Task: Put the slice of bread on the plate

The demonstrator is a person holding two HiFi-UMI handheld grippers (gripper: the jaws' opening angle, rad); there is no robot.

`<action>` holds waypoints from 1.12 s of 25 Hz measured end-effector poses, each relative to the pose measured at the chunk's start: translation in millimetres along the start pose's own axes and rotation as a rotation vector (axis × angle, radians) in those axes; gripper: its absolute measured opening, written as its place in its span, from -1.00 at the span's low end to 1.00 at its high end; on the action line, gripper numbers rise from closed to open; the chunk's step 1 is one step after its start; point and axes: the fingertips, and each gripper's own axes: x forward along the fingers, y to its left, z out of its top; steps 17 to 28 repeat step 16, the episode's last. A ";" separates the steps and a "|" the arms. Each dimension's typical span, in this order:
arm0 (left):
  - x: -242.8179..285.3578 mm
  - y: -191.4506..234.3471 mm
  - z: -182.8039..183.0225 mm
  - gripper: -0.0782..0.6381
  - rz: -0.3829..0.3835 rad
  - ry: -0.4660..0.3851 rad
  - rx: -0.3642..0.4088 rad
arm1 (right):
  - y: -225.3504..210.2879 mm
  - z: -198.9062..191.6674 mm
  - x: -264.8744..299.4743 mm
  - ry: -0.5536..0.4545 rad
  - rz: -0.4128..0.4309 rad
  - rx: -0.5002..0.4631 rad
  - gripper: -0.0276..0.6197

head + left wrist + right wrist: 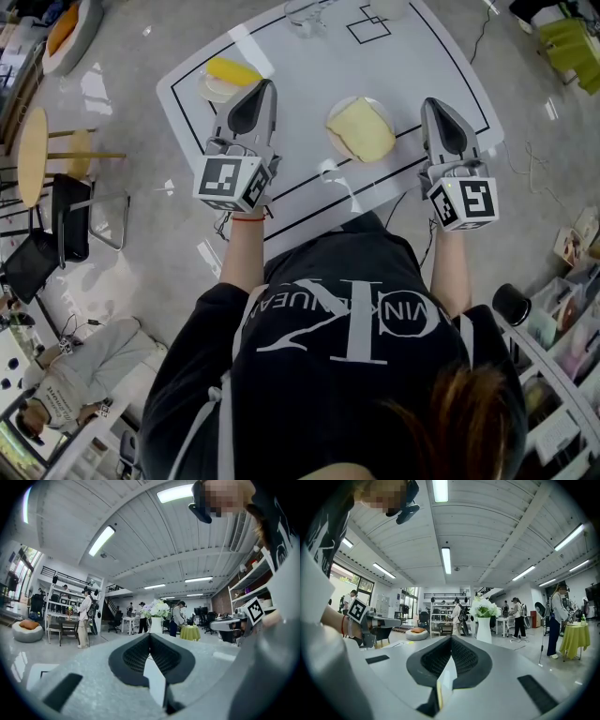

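The left gripper [266,88] and right gripper [430,103] both have their jaws pressed shut on nothing. Between them the bread slice [363,129] lies on the white plate [331,131], overhanging its rim. A careless inward swing could nudge it off, I'd guess.

White print on black shirt [347,319], upside down in head view: one large "K", with smaller fragments "VIN K" and "JEAN" legible beside it, remaining letters lost in folds. Black-and-white square code marker [223,177] on left gripper [271,84], second marker [475,200] on right gripper [429,100]; patterns only, not letters or digits.
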 end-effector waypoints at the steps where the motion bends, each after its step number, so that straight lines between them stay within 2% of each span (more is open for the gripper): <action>1: 0.6 -1.0 -0.1 -0.78 -0.001 0.001 0.000 | -1.2 -0.2 -0.4 0.000 -0.001 0.003 -0.91; 28: 4.2 -4.7 -2.7 -0.78 -0.008 0.006 -0.005 | -4.4 -4.5 -2.3 0.011 -0.004 0.016 -0.91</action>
